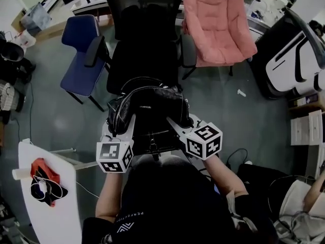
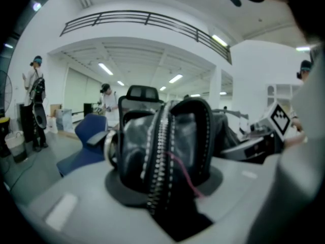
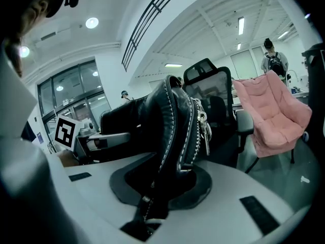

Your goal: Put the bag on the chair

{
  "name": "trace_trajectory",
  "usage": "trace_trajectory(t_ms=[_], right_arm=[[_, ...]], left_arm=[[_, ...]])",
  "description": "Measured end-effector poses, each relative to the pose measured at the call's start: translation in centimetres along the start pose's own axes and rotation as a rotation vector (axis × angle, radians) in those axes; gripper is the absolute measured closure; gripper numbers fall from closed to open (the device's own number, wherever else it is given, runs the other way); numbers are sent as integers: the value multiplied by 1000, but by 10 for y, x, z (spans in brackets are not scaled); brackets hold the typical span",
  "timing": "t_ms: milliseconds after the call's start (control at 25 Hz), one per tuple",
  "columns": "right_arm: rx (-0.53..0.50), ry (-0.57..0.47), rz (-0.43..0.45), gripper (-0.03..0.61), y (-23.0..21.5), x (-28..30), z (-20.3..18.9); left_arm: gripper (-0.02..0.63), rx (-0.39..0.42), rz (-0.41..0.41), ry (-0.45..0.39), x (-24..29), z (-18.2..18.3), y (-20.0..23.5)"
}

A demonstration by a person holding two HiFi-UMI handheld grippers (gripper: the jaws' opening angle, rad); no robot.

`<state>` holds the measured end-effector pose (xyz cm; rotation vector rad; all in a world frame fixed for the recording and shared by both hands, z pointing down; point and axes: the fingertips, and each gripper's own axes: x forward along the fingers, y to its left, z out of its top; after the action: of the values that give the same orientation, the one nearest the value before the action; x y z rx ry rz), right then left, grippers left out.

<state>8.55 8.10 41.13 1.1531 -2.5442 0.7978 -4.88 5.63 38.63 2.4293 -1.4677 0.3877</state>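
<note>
A black leather bag (image 1: pixel 147 104) with a studded zip and curved handles hangs in the air in front of me, just short of the black office chair (image 1: pixel 144 44). My left gripper (image 1: pixel 120 123) is shut on the bag's left end, and in the left gripper view the bag (image 2: pixel 162 146) fills the space between the jaws. My right gripper (image 1: pixel 179 122) is shut on the bag's right end. The right gripper view shows the bag (image 3: pixel 170 126) pinched at its zip edge, with the chair's mesh back (image 3: pixel 208 85) behind it.
A blue chair (image 1: pixel 81 47) stands left of the black chair and a pink padded chair (image 1: pixel 218 22) to its right. A white table (image 1: pixel 48 207) with a red and black bundle sits at my lower left. Cables lie on the floor at right.
</note>
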Motion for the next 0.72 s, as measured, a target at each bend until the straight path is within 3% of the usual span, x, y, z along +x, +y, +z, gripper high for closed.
trace_trajectory(t_ms=[200, 720], right_arm=[[18, 10, 19, 515, -17, 26, 13], [31, 1, -44, 500, -94, 112, 58]], left_arm=[[430, 9, 27, 20, 25, 8, 19], [426, 24, -16, 46, 136, 31, 74]])
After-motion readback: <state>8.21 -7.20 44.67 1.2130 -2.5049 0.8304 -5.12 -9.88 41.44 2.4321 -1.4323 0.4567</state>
